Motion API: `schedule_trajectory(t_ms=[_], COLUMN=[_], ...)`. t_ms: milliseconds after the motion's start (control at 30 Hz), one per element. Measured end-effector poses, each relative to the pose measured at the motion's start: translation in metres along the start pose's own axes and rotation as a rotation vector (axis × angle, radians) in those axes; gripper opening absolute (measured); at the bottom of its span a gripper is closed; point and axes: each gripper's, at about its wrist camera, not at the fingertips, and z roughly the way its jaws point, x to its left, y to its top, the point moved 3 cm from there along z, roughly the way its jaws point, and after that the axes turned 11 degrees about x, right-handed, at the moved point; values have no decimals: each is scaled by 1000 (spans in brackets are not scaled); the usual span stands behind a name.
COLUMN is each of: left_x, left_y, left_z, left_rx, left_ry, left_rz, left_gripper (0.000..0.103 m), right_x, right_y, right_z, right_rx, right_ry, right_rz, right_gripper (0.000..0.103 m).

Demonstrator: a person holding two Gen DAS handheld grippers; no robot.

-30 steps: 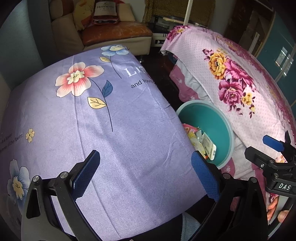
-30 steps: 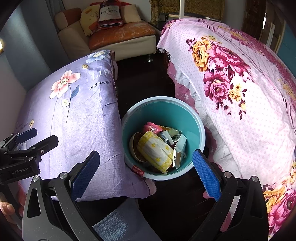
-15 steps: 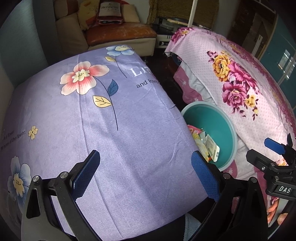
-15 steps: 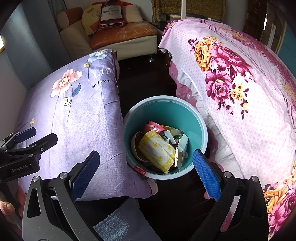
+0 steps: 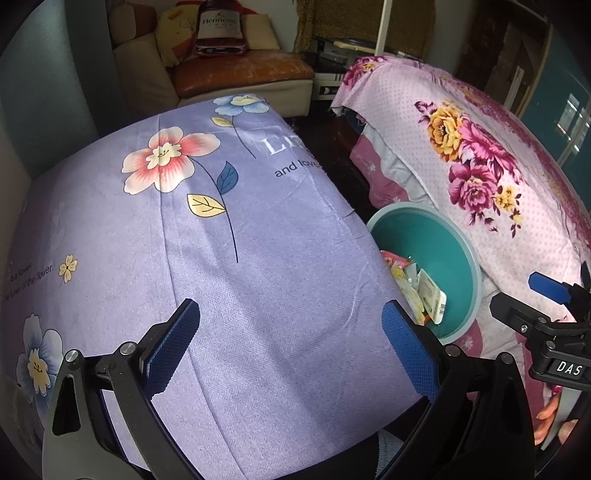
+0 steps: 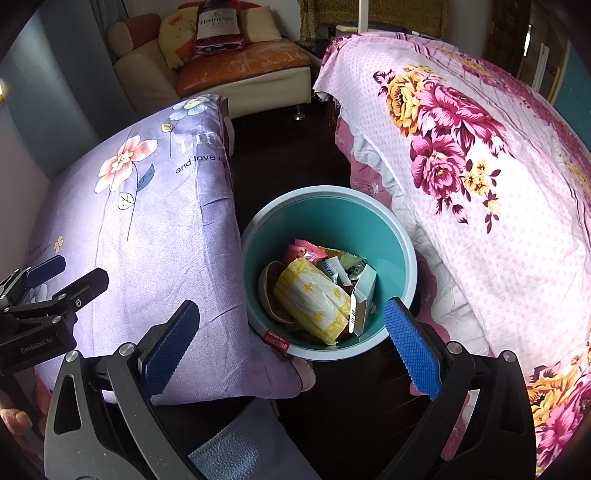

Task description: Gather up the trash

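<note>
Purple floral bedspread [image 5: 229, 280] left, pink floral bedspread [image 6: 480, 177] right, dark floor between; beige sofa [image 6: 221, 74] behind with Hennessy bottle-shaped cushion [image 6: 218, 26].

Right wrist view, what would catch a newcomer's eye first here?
The teal trash bin on the dark floor between two beds, holding wrappers, a yellow-patterned packet and a small box. Beside it, a purple floral bedspread on the left and a pink one on the right.
</note>
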Motion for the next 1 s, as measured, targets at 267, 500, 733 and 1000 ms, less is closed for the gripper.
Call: schedule_trajectory(t_ms=[267,500,733,1000], left_x=[1,1,1,0], left_y=[0,0,1,0], left_z=[7,11,15,21], left_rx=[7,10,13,25], left_ry=[13,18,29,37], left_rz=[3,4,5,6], left_gripper=[99,99,99,99], right_x=[0,2,1,0], right_y=[3,7,9,11], right_z=[10,15,21,28], right_rx=[16,21,29,38], right_ry=[3,-1,-3,-4], right_rz=[2,-4,0,2], right_gripper=[96,96,96,96])
